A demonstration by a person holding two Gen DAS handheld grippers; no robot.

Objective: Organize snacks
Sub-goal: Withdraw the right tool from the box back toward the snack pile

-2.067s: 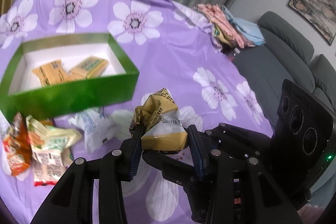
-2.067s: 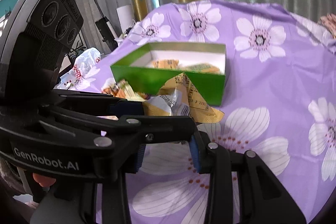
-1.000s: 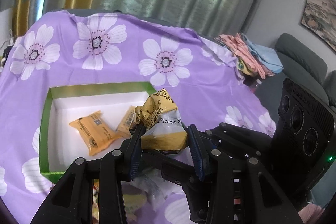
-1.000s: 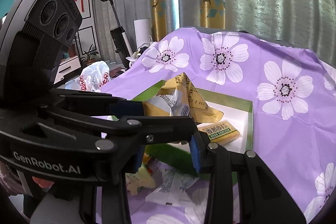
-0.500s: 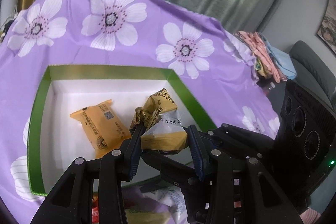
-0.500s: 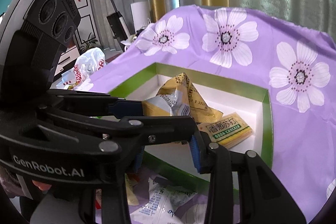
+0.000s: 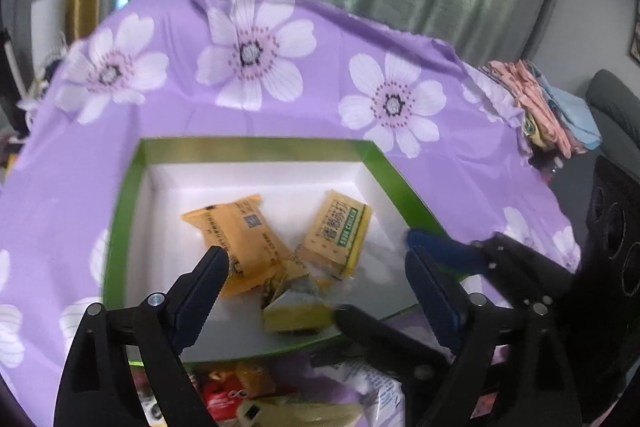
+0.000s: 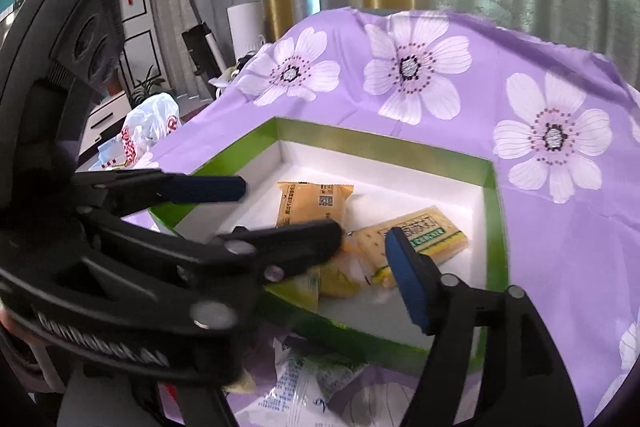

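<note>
The yellow-and-grey snack packet (image 7: pixel 296 307) (image 8: pixel 340 279) lies loose inside the green box (image 7: pixel 256 143) (image 8: pixel 384 143), against its near wall. Neither gripper touches it. My left gripper (image 7: pixel 320 279) (image 8: pixel 276 211) hangs over the box, its jaws opening wide on either side of the packet. My right gripper (image 8: pixel 332 291) (image 7: pixel 388 279) is opening too, with one blue pad (image 8: pixel 408 283) showing; its other finger is hidden behind the left gripper. An orange packet (image 7: pixel 236 235) (image 8: pixel 316 203) and a green-striped cracker packet (image 7: pixel 340 231) (image 8: pixel 424 231) also lie in the box.
Loose snacks lie on the purple flowered cloth (image 7: pixel 180 123) in front of the box: a red packet (image 7: pixel 224 395) and a white packet (image 8: pixel 308 383). Folded clothes (image 7: pixel 536 103) sit at the table's far right edge. A plastic bag (image 8: pixel 148 131) lies beyond the left edge.
Both grippers, which together pinched the yellow-and-grey packet, came down over the box and spread their jaws. The packet dropped from them into the box.
</note>
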